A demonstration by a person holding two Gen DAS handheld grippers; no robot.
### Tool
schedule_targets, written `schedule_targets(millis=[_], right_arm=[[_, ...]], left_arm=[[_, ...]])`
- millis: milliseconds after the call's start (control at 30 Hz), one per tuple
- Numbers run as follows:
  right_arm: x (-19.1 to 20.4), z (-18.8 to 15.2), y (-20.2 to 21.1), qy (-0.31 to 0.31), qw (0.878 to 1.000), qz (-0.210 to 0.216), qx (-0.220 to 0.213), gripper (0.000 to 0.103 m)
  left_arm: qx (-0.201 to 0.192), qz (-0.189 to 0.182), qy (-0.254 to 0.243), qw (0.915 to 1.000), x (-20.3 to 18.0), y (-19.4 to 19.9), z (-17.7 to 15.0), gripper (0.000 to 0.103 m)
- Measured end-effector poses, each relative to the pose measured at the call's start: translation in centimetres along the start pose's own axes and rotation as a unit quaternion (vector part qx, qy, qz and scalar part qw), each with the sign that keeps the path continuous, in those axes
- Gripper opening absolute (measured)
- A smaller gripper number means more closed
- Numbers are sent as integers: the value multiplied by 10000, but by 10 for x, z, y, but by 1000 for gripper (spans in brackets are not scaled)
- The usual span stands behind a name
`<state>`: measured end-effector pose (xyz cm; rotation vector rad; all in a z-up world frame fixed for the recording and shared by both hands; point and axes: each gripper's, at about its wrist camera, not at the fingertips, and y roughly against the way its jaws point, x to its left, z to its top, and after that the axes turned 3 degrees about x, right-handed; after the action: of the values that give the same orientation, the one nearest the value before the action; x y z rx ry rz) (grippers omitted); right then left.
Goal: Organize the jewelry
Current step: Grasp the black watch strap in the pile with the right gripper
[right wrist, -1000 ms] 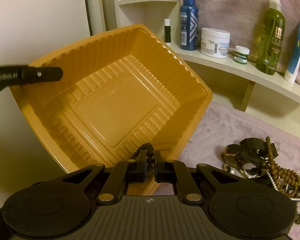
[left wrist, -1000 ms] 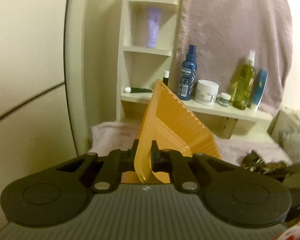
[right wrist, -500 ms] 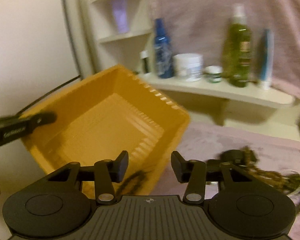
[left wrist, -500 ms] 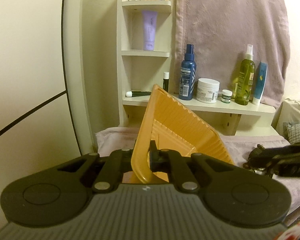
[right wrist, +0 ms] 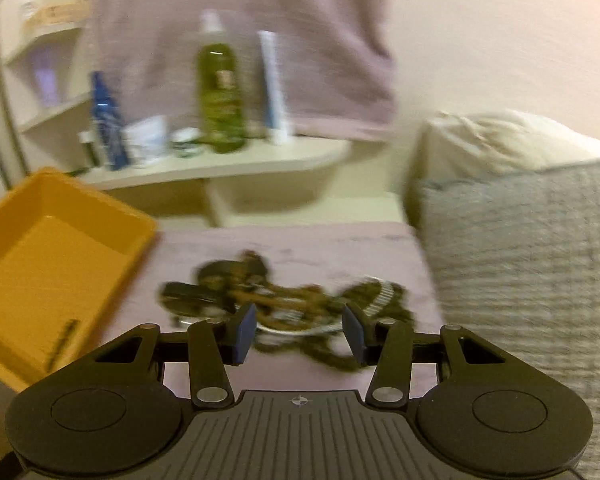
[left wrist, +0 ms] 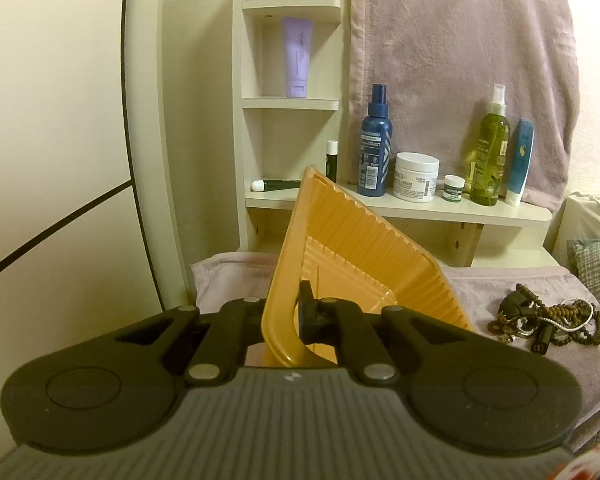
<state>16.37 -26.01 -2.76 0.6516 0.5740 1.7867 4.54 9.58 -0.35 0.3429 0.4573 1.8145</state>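
Note:
An orange plastic tray (left wrist: 360, 248) is held tilted above the mauve towel, and my left gripper (left wrist: 288, 314) is shut on its near rim. In the right wrist view the tray (right wrist: 40, 264) sits at the left, with a dark blurred streak of beads (right wrist: 62, 342) on its inner wall. A tangled pile of jewelry (left wrist: 548, 320), made of brown bead strands, dark pieces and a white chain, lies on the towel to the right. My right gripper (right wrist: 300, 332) stands open just in front of that pile (right wrist: 284, 292). Nothing is pressed between its blue pads (right wrist: 246, 332).
A white shelf (left wrist: 440, 210) behind holds a blue spray bottle (left wrist: 374, 148), a white jar (left wrist: 416, 176), a green bottle (left wrist: 490, 152) and a blue tube. A mauve towel hangs on the wall. A grey checked pillow (right wrist: 532, 264) borders the pile's right side.
My right gripper opened, let a dark bead string go at the tray, then swung right to the jewelry pile. The left gripper kept still, shut on the tray.

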Motion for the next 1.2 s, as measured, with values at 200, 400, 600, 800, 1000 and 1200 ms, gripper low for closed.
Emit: schedule_targets(millis=[200, 400, 600, 800, 1000, 1200], right_arm=[[-25, -11, -5, 15, 9992, -387, 135, 48], [-30, -17, -17, 114, 9984, -498, 232, 48], [-25, -15, -33, 152, 9990, -253, 331, 48], [-10, -12, -42, 315, 9990, 22, 329, 48], [10, -2, -47, 643, 9968, 386, 260, 35], [33, -2, -51, 766, 9934, 771, 369, 33]], left_arm=[[11, 6, -20, 10000, 0, 0, 0, 6], [14, 7, -44, 10000, -1, 0, 0, 6], [19, 7, -52, 10000, -1, 0, 0, 6], [20, 14, -56, 10000, -1, -1, 0, 6], [20, 12, -39, 10000, -1, -1, 0, 6], [24, 10, -44, 10000, -1, -1, 0, 6]])
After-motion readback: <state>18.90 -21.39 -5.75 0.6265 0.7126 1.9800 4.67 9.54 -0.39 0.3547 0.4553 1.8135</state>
